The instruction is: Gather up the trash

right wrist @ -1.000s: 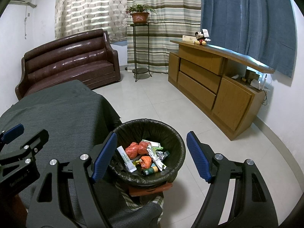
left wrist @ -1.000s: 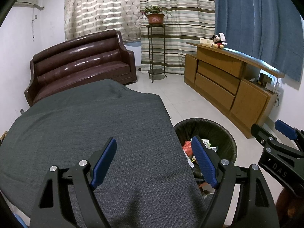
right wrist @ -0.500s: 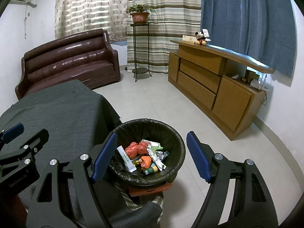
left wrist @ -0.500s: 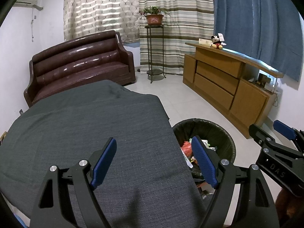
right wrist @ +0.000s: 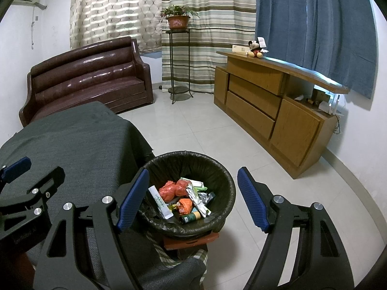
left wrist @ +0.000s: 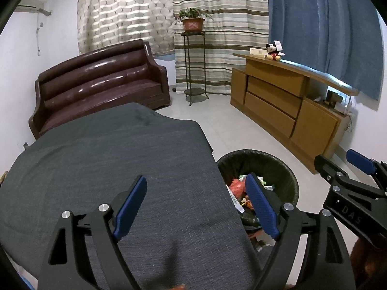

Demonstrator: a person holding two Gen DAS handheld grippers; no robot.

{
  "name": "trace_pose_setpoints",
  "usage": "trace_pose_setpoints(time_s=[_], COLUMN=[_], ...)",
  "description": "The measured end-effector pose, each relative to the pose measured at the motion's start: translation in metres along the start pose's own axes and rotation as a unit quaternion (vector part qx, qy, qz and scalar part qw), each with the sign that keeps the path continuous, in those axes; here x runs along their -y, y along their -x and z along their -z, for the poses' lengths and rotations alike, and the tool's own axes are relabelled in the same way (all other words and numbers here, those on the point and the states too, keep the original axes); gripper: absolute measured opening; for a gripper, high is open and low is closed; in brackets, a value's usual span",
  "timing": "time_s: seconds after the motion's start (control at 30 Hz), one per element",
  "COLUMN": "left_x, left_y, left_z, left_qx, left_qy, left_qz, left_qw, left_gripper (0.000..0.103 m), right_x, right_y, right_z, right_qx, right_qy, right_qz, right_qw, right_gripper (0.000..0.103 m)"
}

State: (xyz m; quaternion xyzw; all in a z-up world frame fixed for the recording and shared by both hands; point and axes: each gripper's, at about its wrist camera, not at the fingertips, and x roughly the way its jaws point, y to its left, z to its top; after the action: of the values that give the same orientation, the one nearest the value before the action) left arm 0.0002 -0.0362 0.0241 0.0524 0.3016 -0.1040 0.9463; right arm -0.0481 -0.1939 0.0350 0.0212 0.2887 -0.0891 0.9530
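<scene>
A bin lined with a black bag stands on the floor beside the table's right edge. It holds red crumpled wrappers, a white tube, a foil wrapper and a small green bottle. My right gripper hangs open just above the bin with nothing between its blue pads. My left gripper is over the bare grey tablecloth, its jaws opening with nothing between them. In the left wrist view the bin sits to the right, partly hidden behind the right pad.
A brown leather sofa stands behind the table. A plant stand and a long wooden cabinet with a plush toy line the back and right. A reddish-brown box sits under the bin. Pale tiles cover the floor.
</scene>
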Motion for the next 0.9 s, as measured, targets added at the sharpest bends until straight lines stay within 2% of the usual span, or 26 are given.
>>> trace_pose_setpoints(time_s=[0.77,0.9], left_x=[-0.0061,-0.0006], left_y=[-0.0011,0.0014], left_z=[0.0015,0.0017], left_qx=[-0.007,0.002], left_qy=[-0.001,-0.016], left_qz=[0.017,-0.006], left_qw=[0.9998,0.9999], left_gripper=[0.083,0.084], right_x=[-0.0014,-0.0018], right_y=[0.0011,0.0016], right_z=[-0.0007,-0.0006], right_qx=[0.000,0.000], right_qy=[0.001,0.000], right_qz=[0.000,0.000], right_qw=[1.000,1.000], right_gripper=[0.074,0.074])
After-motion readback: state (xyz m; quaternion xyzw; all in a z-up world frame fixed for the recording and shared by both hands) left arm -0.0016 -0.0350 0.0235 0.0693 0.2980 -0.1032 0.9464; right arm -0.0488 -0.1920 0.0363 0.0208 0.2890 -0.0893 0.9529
